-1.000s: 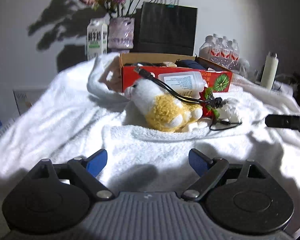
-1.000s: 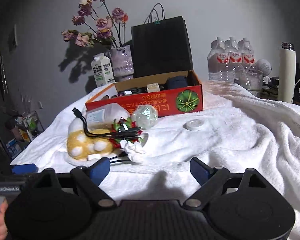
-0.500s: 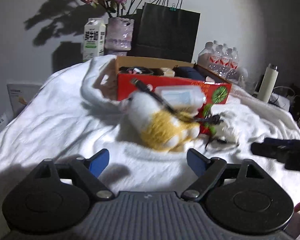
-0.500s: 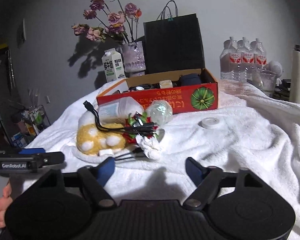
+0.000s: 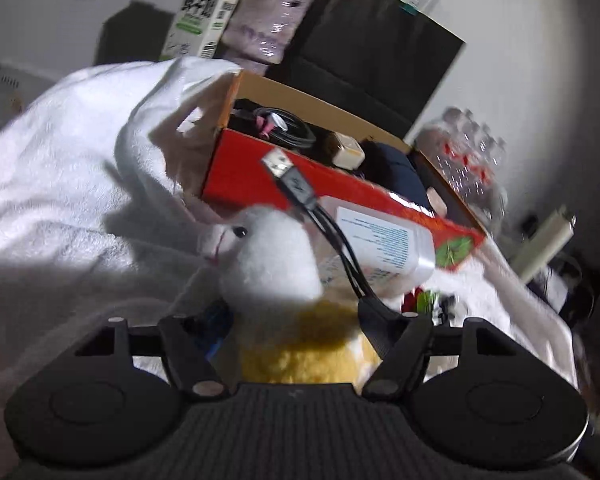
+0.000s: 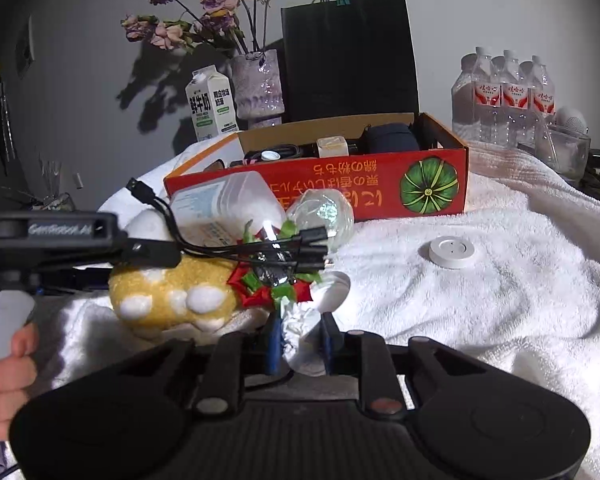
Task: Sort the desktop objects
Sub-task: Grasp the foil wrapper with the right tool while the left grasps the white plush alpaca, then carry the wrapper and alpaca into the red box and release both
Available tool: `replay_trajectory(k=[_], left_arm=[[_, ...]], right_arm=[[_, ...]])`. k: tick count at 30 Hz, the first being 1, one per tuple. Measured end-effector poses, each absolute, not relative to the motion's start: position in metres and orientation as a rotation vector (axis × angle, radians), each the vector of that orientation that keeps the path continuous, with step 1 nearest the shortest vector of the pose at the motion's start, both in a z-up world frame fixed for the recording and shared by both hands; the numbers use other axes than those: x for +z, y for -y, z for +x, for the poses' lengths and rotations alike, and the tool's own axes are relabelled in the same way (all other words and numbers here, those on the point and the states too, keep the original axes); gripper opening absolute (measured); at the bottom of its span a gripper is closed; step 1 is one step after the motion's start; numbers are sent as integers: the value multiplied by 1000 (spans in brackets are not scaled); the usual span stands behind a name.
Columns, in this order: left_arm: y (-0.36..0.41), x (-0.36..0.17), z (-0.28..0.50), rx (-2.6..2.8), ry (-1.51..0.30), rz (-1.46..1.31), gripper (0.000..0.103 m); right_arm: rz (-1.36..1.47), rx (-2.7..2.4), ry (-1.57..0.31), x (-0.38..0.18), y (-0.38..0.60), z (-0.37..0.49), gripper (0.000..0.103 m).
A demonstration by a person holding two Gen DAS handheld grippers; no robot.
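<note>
The right gripper [image 6: 300, 346] pinches the crumpled white paper [image 6: 302, 338] of a red-and-green decoration [image 6: 274, 282]. The left gripper [image 5: 296, 330] brackets the plush toy [image 5: 276, 264]; whether it presses it I cannot tell. A black USB cable [image 5: 320, 224] crosses over the toy, and the red box [image 6: 340, 184] stands just beyond it

Left claw [image 5: 296, 332] jaws spread wide, low, level; right claw [image 6: 300, 346] jaws narrowed to small gap.
</note>
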State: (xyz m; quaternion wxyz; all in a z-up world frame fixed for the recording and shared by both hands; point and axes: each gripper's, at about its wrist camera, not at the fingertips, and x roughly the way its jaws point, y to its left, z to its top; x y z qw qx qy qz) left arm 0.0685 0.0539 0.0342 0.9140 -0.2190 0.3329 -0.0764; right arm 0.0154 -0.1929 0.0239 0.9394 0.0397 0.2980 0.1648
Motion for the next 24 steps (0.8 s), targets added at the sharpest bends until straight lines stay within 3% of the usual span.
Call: replay_trajectory(k=[3, 6, 15, 24], left_arm=[[-58, 30, 75, -128, -710, -487, 53], [-62, 39, 59, -136, -695, -480, 42], [-71, 79, -52, -97, -582, -354, 40], [-90, 103, -63, -6, -566, -301, 40]], right_arm=[[99, 341, -615, 22, 196, 15, 17], [111, 327, -601, 25, 200, 10, 15], [181, 299, -481, 61, 236, -47, 15], [166, 311, -516, 53, 239, -61, 15]])
